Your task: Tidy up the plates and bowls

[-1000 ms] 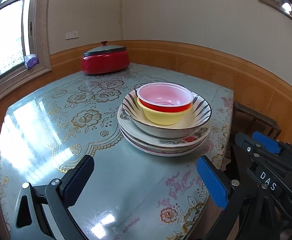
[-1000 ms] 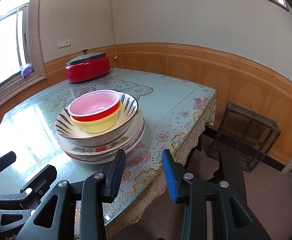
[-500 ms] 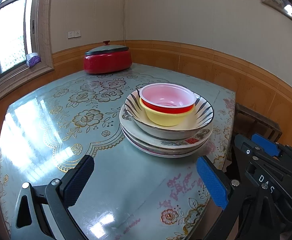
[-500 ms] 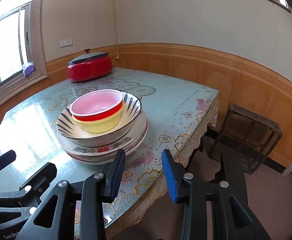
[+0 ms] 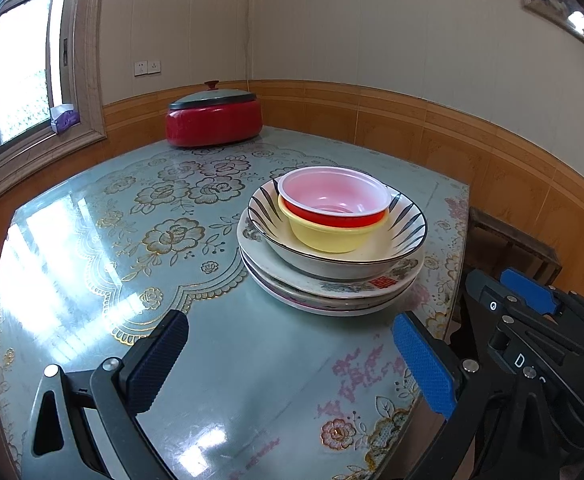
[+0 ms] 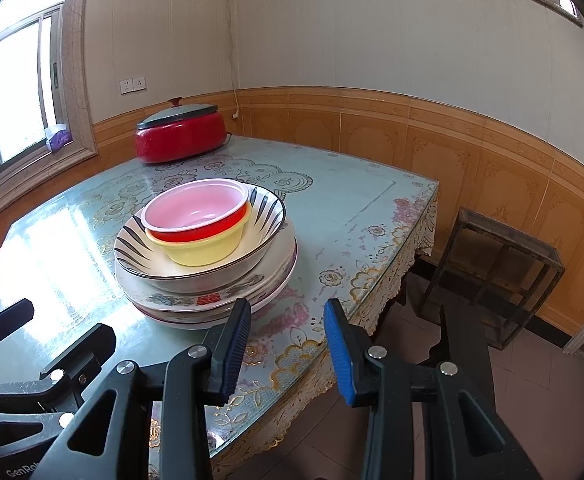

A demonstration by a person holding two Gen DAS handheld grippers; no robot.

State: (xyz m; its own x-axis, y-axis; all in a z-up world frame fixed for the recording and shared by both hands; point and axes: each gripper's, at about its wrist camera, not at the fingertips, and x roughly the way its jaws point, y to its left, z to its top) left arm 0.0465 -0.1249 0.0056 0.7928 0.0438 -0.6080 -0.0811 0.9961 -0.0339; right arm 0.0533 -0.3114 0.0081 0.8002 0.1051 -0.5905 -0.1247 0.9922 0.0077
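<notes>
- On the table (image 5: 92, 248), covered with a glossy pale blue floral cloth, one stack of dishes stands near the edge that faces the tiled wall.
- At the bottom of the stack lie the white patterned ceramic plates (image 5: 332, 292) (image 6: 212, 300), several piled one on another.
- On the plates sits the wide white ceramic bowl with black stripes (image 5: 408, 224) (image 6: 268, 212).
- Inside it rests the yellow plastic bowl (image 5: 328, 238) (image 6: 204, 250), and nested in that is the red plastic bowl with a pale pink inside (image 5: 334, 196) (image 6: 196, 206).
- The left tool (image 5: 288, 364) hovers above the table short of the stack, its blue-padded jaws spread wide with nothing between them.
- The right tool (image 6: 288, 344) hangs over the table's fringed edge, just beside the plates; its jaws stand apart with a narrower gap, empty.
- At the far corner sits the red round cooking pot with a dark lid (image 5: 214, 118) (image 6: 180, 136), well apart from the stack.
- A dark wooden stool (image 6: 492, 272) stands on the floor beside the table.
</notes>
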